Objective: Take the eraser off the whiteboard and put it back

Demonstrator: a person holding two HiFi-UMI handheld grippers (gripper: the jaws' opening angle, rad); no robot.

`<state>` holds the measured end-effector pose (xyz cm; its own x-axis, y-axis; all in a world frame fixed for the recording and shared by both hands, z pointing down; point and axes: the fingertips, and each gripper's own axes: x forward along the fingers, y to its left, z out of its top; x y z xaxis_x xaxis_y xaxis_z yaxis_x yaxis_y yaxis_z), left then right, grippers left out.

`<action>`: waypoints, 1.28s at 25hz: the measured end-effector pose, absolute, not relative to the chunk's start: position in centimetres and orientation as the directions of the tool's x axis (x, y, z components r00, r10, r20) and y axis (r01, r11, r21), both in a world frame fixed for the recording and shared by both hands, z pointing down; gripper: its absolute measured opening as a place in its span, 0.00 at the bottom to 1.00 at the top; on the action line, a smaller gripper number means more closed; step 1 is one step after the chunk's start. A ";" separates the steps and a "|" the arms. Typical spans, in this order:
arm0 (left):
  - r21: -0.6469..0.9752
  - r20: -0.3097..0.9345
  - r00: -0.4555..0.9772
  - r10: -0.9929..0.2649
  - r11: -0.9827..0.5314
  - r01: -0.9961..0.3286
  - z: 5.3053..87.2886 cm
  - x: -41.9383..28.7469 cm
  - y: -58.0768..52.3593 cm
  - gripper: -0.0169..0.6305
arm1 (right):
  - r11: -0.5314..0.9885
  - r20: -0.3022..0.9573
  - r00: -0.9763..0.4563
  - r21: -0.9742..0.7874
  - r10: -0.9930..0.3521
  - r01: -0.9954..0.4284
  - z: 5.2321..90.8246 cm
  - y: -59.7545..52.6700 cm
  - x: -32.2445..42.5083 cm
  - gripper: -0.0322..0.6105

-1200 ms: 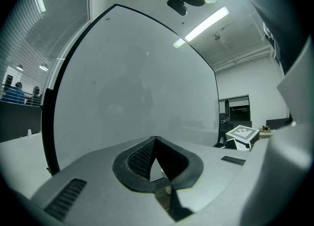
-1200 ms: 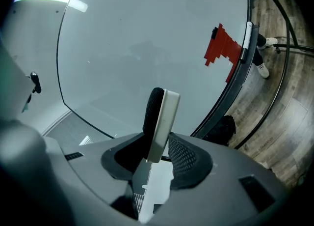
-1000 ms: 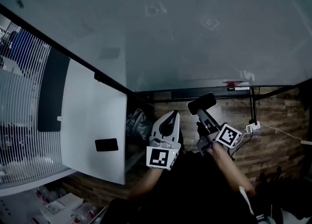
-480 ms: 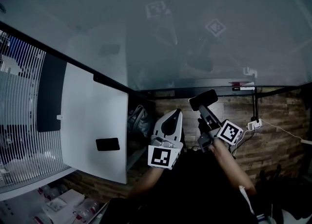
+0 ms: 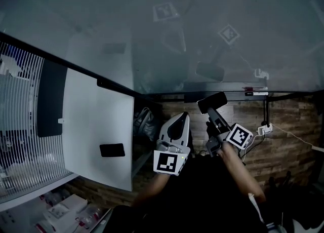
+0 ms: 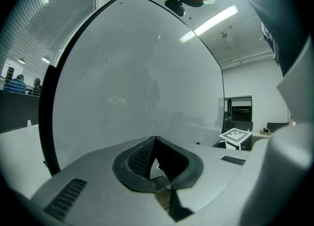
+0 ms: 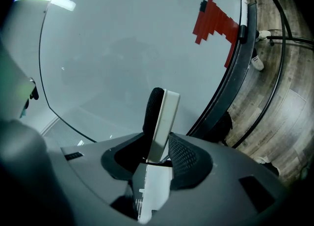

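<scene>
Holding the eraser (image 7: 159, 114) pinched off the whiteboard (image 5: 167, 34), the right gripper (image 7: 160, 152) has removal done; the left gripper (image 6: 156, 157) sits closed, empty; next, it needs pressing back flat.

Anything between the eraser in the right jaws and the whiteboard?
Nothing visible. The right gripper holds the eraser, and the whiteboard ahead is bare; the red marks sit off to one side.

White plastic eraser (image 7: 160, 117) with black felt pad stands edge-up, clamped in right gripper (image 7: 164, 145). Glossy black-framed whiteboard (image 7: 122, 48) behind it.
</scene>
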<state>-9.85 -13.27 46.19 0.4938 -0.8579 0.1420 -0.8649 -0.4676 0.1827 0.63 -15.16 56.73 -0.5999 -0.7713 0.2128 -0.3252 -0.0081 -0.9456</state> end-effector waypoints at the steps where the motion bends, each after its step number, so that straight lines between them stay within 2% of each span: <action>1: 0.184 0.144 0.493 -0.858 -0.467 -0.865 46.2 -9.9 -13.4 0.04 | -0.011 0.213 -0.599 -0.947 -0.772 -0.322 56.8 -15.2 0.6 0.29; 32: 0.194 0.149 0.498 -0.854 -0.469 -0.862 47.1 -10.5 -15.2 0.04 | -0.198 0.326 -0.532 -0.938 -0.782 -0.283 62.4 -16.6 1.1 0.29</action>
<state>-10.48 -15.22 47.09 0.4981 -0.8543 0.1486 -0.8618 -0.4686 0.1943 1.14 -16.61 62.37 -0.5315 -0.7819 0.3257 -0.2834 -0.1982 -0.9383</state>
